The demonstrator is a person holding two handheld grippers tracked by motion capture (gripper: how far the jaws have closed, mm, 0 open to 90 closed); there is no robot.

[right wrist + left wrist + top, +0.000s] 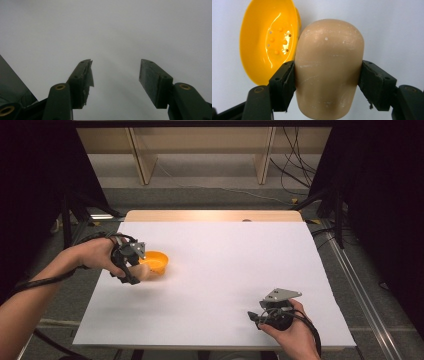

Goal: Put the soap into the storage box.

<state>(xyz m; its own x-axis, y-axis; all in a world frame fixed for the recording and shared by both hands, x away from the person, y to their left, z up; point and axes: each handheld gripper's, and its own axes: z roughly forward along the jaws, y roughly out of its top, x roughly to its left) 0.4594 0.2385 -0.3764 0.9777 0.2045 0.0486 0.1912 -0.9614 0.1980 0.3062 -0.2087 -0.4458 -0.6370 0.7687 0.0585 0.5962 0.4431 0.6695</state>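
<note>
the left tongs [325, 82] pinch a smooth, tan, rounded block [328, 67], its long side pointing away from them, beside a shiny orange bowl [268, 42] with small holes on the white worktop [225, 270]. the right tongs [115, 80] are spread apart.

A table [215, 216] of pale wood carries a large white sheet [225, 275] that covers nearly all of its top, leaving a bare strip of wood along the far edge. On the sheet, near its left edge and about midway along that side, lies an orange bowl [156, 262]. In the left gripper view the bowl [268, 40] shows a glossy inside with small holes in its bottom.
</note>
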